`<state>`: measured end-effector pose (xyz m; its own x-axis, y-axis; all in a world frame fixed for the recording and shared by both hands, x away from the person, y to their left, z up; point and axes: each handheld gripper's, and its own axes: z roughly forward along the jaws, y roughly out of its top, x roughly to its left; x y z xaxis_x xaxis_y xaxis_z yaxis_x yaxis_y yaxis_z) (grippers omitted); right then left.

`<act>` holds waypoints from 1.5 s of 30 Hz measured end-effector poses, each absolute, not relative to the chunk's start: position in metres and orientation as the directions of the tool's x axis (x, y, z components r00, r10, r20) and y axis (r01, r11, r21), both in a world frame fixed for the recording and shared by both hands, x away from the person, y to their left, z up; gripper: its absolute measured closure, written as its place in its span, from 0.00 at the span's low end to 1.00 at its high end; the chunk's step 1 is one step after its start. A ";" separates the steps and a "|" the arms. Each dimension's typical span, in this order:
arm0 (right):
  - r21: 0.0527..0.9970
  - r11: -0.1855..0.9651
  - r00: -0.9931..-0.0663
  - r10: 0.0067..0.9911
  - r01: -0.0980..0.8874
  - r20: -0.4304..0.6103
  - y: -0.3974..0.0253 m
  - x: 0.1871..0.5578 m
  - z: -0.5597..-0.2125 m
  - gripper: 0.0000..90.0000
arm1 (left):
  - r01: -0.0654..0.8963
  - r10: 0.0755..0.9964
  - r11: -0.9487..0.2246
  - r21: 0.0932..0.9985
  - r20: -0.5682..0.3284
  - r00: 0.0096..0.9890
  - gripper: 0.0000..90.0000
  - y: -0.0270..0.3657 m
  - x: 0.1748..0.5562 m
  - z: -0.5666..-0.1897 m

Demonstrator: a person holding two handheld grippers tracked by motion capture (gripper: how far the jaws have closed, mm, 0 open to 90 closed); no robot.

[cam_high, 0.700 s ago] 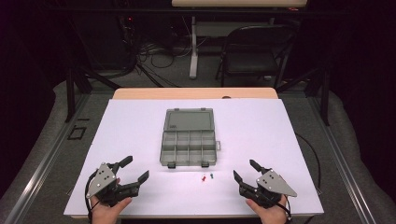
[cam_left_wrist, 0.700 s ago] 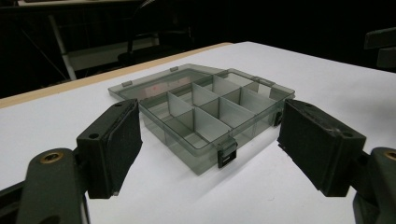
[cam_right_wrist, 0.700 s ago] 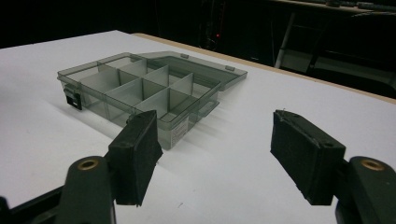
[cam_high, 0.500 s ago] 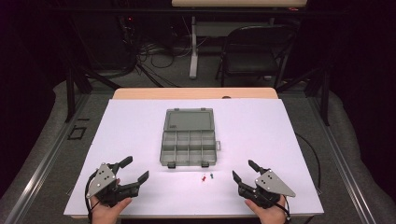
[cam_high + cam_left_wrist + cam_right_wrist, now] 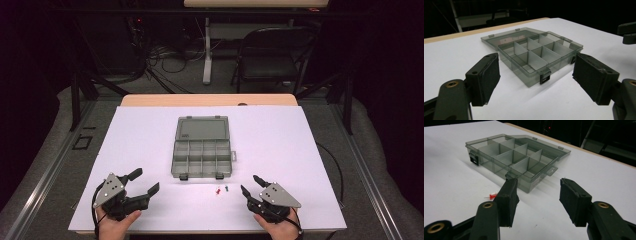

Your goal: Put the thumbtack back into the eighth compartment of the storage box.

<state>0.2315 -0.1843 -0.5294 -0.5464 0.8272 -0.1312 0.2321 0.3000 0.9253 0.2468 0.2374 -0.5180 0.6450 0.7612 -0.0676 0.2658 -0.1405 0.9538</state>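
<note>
Right gripper [image 5: 251,187] open, organizer box [image 5: 202,148] unlabelled, red pushpin [image 5: 218,191] nearby

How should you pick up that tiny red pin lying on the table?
Probably with the right gripper, which is open and nearest. The red pin lies flat on the white table in front of the box, so come straight down and pinch its thicker red head, not the thin point.
</note>
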 end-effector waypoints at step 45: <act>0.782 0.346 -0.586 0.810 0.518 0.029 -0.129 0.281 -0.559 0.80 | 0.304 0.751 -0.179 0.936 -0.070 0.657 0.24 0.233 0.249 -0.523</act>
<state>0.2812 -0.1287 -0.5592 -0.5855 0.8101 0.0293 0.5178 0.3460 0.7824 0.2493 0.2329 -0.5233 0.6567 0.7510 -0.0695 0.3043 -0.1795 0.9355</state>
